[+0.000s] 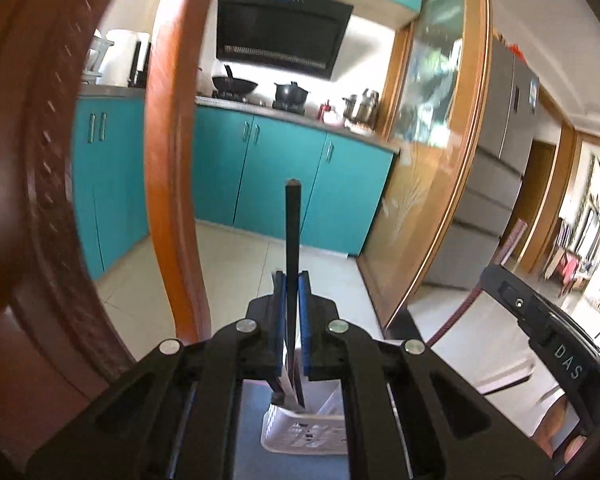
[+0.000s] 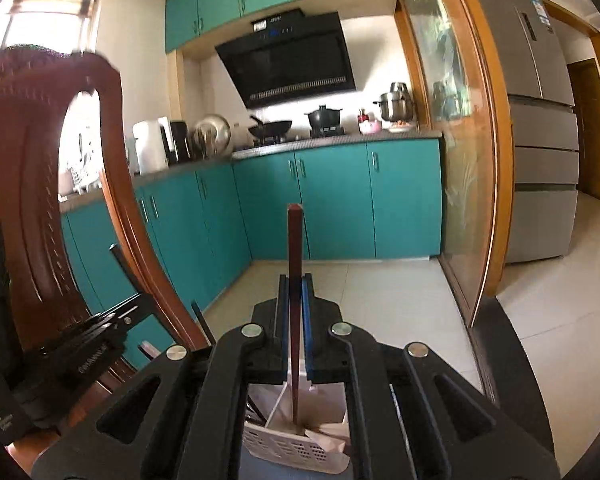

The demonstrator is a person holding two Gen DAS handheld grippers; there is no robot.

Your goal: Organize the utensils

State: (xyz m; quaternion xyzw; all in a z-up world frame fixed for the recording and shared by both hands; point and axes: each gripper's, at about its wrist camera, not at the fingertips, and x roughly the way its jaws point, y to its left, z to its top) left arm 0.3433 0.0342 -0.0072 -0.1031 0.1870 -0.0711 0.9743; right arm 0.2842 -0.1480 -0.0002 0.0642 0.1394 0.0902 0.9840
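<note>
Left gripper is clamped on a black chopstick held upright above the white slotted basket; the right gripper pinches a reddish-brown chopstick likewise, its tip inside a basket compartment. Each stick should probably stay vertical, clear the divider, and go down slowly before release.
</note>
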